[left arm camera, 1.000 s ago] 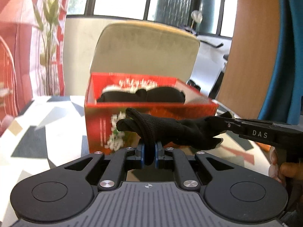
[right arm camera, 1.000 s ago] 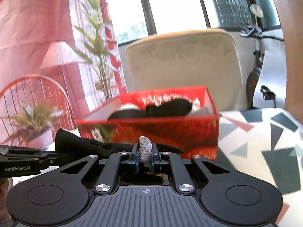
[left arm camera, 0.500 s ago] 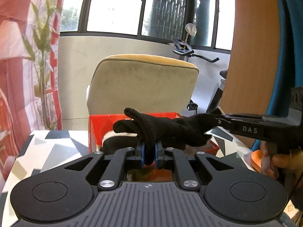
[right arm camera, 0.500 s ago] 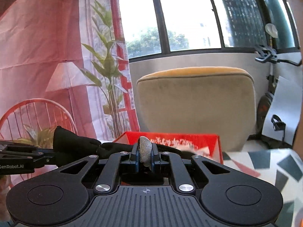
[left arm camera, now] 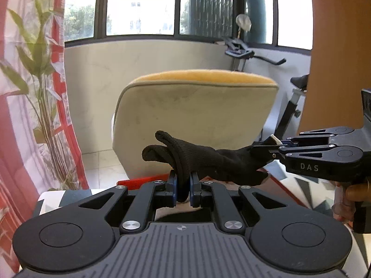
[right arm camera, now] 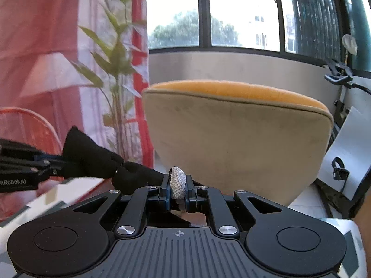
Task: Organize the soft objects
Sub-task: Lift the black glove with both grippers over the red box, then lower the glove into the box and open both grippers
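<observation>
A black knit glove (left arm camera: 208, 159) hangs stretched in the air between both grippers. My left gripper (left arm camera: 183, 185) is shut on its finger end. My right gripper (right arm camera: 177, 193) is shut on its white-edged cuff (right arm camera: 177, 181). In the left wrist view the right gripper (left arm camera: 273, 147) comes in from the right, clamped on the cuff end. In the right wrist view the left gripper (right arm camera: 58, 162) shows at the left, holding the glove (right arm camera: 97, 159). Only a sliver of the red box (left arm camera: 143, 181) shows under the glove, behind my left gripper's fingers.
A beige chair with an orange top edge (left arm camera: 197, 120) stands just behind the table. The patterned tabletop (left arm camera: 310, 190) shows at the lower right. A plant (left arm camera: 44, 92) and red curtain are at the left, an exercise bike (left arm camera: 289, 106) at the right.
Both grippers have risen together with the glove. The red box has dropped from full view to a sliver below, and the chair and windows now fill the views.
</observation>
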`<state>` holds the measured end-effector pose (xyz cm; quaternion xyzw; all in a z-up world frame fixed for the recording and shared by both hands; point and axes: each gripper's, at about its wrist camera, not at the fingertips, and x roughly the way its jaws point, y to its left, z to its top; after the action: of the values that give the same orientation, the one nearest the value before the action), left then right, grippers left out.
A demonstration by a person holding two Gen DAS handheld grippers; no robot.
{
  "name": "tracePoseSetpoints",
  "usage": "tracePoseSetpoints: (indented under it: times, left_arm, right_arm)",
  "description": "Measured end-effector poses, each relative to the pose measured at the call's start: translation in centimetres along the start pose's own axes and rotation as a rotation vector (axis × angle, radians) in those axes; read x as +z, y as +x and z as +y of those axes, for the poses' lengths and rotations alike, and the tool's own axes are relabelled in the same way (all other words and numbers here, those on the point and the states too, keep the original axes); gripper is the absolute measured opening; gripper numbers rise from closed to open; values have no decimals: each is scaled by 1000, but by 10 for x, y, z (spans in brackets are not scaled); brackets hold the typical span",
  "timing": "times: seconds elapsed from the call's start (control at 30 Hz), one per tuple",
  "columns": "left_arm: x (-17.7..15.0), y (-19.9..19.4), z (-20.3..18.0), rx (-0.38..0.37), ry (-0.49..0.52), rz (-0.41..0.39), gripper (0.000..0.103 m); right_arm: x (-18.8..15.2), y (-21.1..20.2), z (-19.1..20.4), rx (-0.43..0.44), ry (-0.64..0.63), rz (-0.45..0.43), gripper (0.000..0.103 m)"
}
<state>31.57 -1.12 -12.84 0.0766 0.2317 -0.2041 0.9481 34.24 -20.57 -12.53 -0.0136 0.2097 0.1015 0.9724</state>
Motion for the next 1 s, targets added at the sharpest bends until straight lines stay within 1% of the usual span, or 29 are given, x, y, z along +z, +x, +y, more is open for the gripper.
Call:
tracePoseSetpoints:
  times: [0.17, 0.3, 0.37, 0.43, 0.47, 0.6, 0.67, 0.7, 0.77, 0.8, 0.87, 0.9, 0.93, 0.97, 1.0]
  left_arm:
    - [1, 41, 14, -16, -51, 68, 11]
    - [-15, 68, 20, 4, -65, 131, 11]
    - [-22, 72, 16, 7, -45, 148, 12]
    - [-24, 73, 15, 11, -16, 146, 12]
    - [-24, 74, 17, 10, -17, 144, 15]
    - [-21, 76, 28, 18, -56, 154, 18]
    - [-21, 75, 28, 42, -42, 156, 27]
    - [-21, 74, 28, 48, -40, 156, 31]
    - [-20, 69, 29, 52, -45, 148, 48]
    - [-19, 66, 29, 54, -46, 142, 53]
    - [-17, 57, 27, 61, -42, 119, 71]
    - [-16, 53, 26, 63, -40, 107, 75]
    - [-14, 46, 25, 69, -44, 93, 85]
    - [-12, 43, 25, 72, -50, 84, 95]
    - [-10, 37, 24, 77, -58, 72, 98]
  right_arm:
    - [-1, 45, -12, -27, 0, 66, 10]
    - [-10, 75, -12, -38, -24, 128, 10]
    - [-17, 89, -10, -37, -15, 171, 10]
    - [-23, 101, -6, -46, -30, 211, 10]
    - [-26, 104, -4, -48, -36, 220, 10]
    - [-31, 114, 0, -73, -21, 239, 10]
    - [-32, 118, 3, -95, -34, 252, 10]
    - [-33, 118, 1, -92, -33, 259, 11]
    - [-33, 119, 2, -93, -39, 280, 12]
    - [-32, 118, 1, -110, -40, 281, 18]
    - [-32, 110, -1, -138, -33, 267, 27]
    - [-31, 105, -2, -154, -31, 255, 28]
    - [-30, 100, -2, -159, -28, 246, 30]
    - [-29, 96, -3, -165, -24, 239, 37]
    - [-27, 89, -3, -170, -17, 226, 49]
